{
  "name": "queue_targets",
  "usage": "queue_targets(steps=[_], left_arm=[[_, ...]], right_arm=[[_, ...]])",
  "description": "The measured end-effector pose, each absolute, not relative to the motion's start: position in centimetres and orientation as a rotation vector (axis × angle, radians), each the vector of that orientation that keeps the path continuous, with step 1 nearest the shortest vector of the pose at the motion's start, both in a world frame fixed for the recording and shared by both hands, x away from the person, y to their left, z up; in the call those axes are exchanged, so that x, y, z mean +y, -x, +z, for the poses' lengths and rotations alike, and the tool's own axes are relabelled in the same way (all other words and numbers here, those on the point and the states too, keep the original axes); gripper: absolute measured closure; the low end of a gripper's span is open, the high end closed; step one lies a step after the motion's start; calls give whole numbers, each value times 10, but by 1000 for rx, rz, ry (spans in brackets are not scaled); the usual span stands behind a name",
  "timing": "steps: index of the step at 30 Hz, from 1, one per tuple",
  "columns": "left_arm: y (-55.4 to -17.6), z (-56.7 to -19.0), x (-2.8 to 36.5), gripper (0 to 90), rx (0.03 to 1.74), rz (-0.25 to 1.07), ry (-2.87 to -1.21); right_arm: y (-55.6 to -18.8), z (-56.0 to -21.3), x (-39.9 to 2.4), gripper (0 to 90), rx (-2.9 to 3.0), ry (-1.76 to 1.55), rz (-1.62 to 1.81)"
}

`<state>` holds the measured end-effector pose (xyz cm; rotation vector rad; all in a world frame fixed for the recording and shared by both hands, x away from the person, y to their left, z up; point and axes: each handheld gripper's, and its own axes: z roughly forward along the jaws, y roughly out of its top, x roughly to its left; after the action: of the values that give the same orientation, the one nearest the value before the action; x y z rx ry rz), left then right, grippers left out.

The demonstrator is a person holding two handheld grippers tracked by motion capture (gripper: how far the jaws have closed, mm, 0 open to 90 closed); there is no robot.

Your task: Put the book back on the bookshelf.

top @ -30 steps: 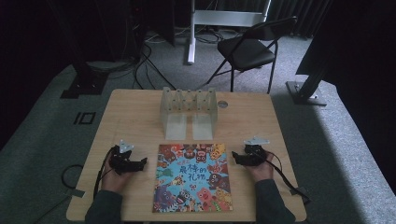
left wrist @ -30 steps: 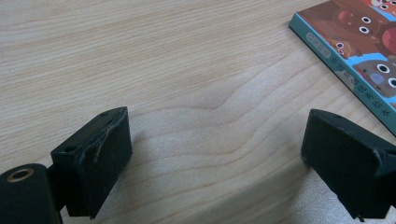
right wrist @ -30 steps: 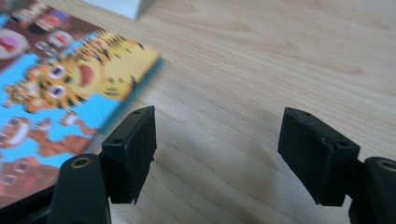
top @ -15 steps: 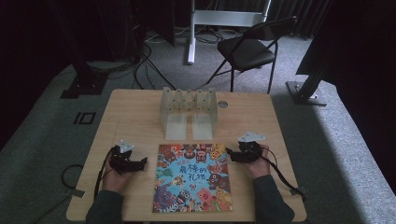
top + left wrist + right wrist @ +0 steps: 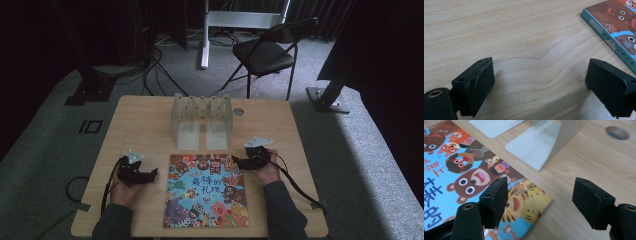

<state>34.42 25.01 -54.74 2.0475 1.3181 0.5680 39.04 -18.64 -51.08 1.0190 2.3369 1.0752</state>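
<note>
A colourful picture book [image 5: 207, 190] lies flat near the table's front middle. My left gripper [image 5: 153, 173] rests to the left of it, open over bare wood [image 5: 539, 75], with the book's edge [image 5: 614, 22] off to one side. My right gripper [image 5: 236, 162] hovers at the book's far right corner. Its jaws stand wide apart and have just been opening [image 5: 541, 185]. The book's tiger corner [image 5: 524, 205] lies under the gap, and neither pad touches it. A clear rack on grey metal feet [image 5: 201, 120] stands behind the book.
A round hole [image 5: 238, 112] sits in the wooden table [image 5: 140, 120] to the right of the rack. The rack's grey foot [image 5: 536, 147] lies just beyond the right jaws. A black folding chair [image 5: 267, 52] and cables are on the floor behind the table.
My right gripper has lifted and shifted from beside the book's right edge toward its far right corner. The left gripper has stayed put.
</note>
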Motion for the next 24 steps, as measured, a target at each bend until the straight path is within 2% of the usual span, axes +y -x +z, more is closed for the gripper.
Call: queue_targets(steps=[6,8,13,16,18,24], left_arm=[[-344,-547,249,90,1336,576,-2036],[-343,-547,247,150,1323,583,-2031],[-342,-547,246,168,1333,591,-2018],[-341,-541,242,252,1364,577,-2035],[-339,-540,238,387,1340,587,-2058],[-334,-534,230,407,1285,584,-2065]], right_arm=[[-399,-524,-181,236,2398,-1039,1061],[-404,-530,-180,216,2420,-1052,1069],[-408,-534,-179,217,2432,-1088,1123],[-409,-535,-179,217,2435,-1111,1157],[-409,-536,-179,217,2436,-1109,1159],[-410,-539,-182,218,2446,-1120,1168]])
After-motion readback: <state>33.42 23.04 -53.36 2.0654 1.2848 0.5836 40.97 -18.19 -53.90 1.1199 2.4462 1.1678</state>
